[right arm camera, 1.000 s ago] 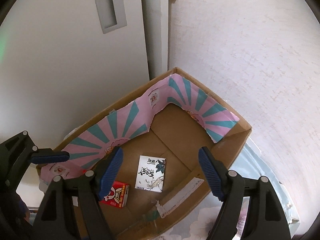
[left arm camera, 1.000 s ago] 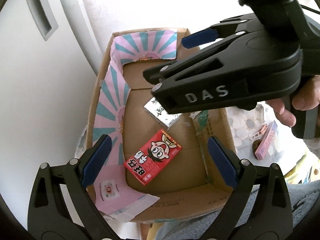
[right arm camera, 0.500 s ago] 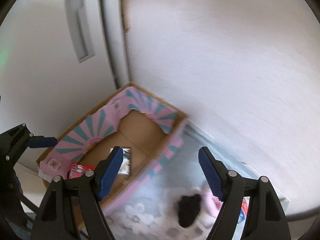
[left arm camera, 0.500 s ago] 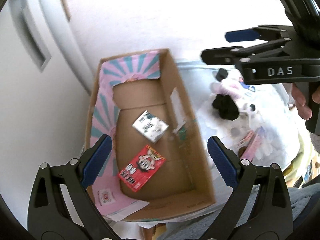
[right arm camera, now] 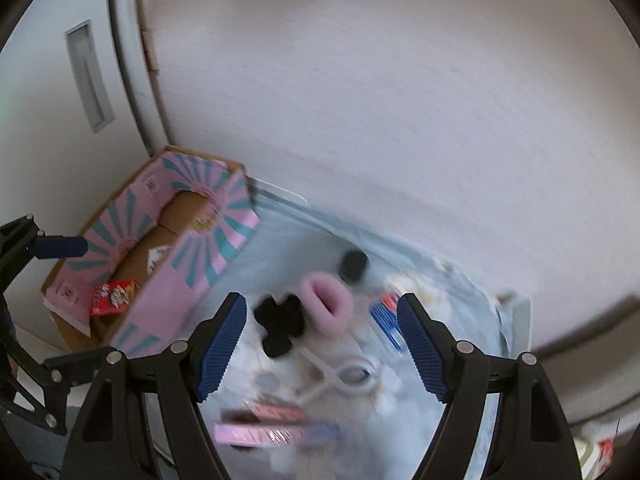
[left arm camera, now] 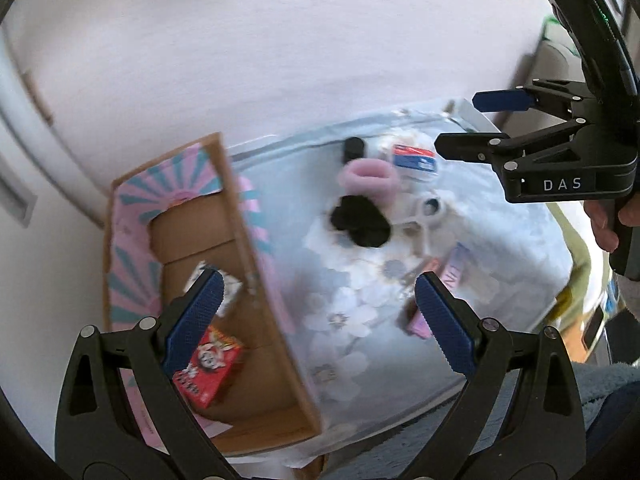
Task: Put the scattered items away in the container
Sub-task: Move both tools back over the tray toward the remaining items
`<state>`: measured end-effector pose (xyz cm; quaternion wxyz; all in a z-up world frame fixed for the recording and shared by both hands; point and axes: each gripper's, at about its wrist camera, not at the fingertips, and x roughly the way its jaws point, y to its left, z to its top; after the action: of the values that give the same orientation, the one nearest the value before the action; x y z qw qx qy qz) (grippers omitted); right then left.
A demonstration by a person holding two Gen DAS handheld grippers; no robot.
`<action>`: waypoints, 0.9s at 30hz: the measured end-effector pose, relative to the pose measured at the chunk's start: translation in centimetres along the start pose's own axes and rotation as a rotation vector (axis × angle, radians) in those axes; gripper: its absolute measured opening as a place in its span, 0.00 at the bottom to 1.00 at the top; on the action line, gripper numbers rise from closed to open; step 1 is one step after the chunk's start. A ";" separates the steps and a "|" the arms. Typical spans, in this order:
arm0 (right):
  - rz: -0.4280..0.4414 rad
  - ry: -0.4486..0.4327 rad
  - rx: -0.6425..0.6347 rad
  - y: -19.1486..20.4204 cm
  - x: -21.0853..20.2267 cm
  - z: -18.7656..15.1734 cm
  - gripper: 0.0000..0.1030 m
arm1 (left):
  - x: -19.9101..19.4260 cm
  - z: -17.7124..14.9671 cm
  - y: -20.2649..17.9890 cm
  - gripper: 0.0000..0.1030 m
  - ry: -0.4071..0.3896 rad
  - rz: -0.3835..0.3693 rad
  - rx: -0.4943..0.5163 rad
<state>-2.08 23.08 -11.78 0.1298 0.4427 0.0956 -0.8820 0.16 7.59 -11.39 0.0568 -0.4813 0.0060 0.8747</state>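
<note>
A: Where do the two grippers stand, and are their jaws holding anything?

B: Both are empty. The left gripper has its jaws spread wide, with nothing between them, and it hangs over the near right wall of the cardboard box. The right gripper is also wide open and empty, and it hangs above the loose items on the flowered cloth.

A: What is already in the box?

B: A red snack carton and a small white packet lie on its bottom. The box stands at the left end of the cloth, close to the wall.

A: And what is left outside?

B: A black soft thing, a pink fluffy ring, a small black cylinder, a blue and red packet, a white looped tool and a long pink pack. The pictures are blurred, so the exact kind of each cannot be told.

A: Which gripper is nearer to them?

B: The right one, it seems. In the right wrist view the black thing and the pink ring lie just beyond its fingertips, between the two jaws, and the pink ring's long axis runs slanted from far left to near right. The long pink pack lies nearer, crosswise to the jaws. So the jaws probably need to come down and a little forward, and the box is then to the left.
</note>
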 end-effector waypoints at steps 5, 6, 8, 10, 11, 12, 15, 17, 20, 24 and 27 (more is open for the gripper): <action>-0.013 0.034 0.070 -2.6 -0.3 -2.8 0.72 | 1.3 -0.4 -2.1 0.94 0.036 -0.038 0.042; -0.020 0.038 0.080 -3.0 -0.4 -3.3 0.72 | 1.7 -0.5 -2.4 0.94 0.044 -0.048 0.042; -0.031 0.042 0.103 -3.9 -0.4 -4.1 0.72 | 2.2 -0.8 -2.9 0.94 0.057 -0.063 0.041; -0.034 0.047 0.132 -4.8 -0.4 -4.8 0.72 | 2.7 -1.0 -3.5 0.94 0.067 -0.074 0.040; -0.032 0.048 0.147 -5.2 -0.4 -5.2 0.72 | 2.9 -1.1 -3.7 0.94 0.072 -0.079 0.039; -0.031 0.050 0.156 -5.6 -0.5 -5.4 0.72 | 3.1 -1.1 -3.8 0.94 0.075 -0.080 0.036; -0.031 0.059 0.178 -6.4 -0.3 -6.3 0.72 | 3.6 -1.0 -4.2 0.94 0.084 -0.092 0.019; -0.029 0.066 0.185 -6.8 0.0 -6.6 0.72 | 4.0 -0.8 -4.3 0.94 0.089 -0.099 0.000; -0.019 0.075 0.194 -7.5 0.5 -7.0 0.72 | 4.7 -0.2 -4.1 0.94 0.094 -0.100 -0.041; 0.011 0.087 0.212 -8.5 1.5 -7.1 0.72 | 6.1 0.8 -3.7 0.94 0.102 -0.058 -0.117; 0.031 0.094 0.222 -9.3 2.2 -6.9 0.72 | 7.5 1.6 -3.4 0.94 0.116 -0.048 -0.162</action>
<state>-1.06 33.51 -17.17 0.0889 0.4966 -0.0035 -0.8634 -4.79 11.74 -16.72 0.0384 -0.5341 -0.0729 0.8414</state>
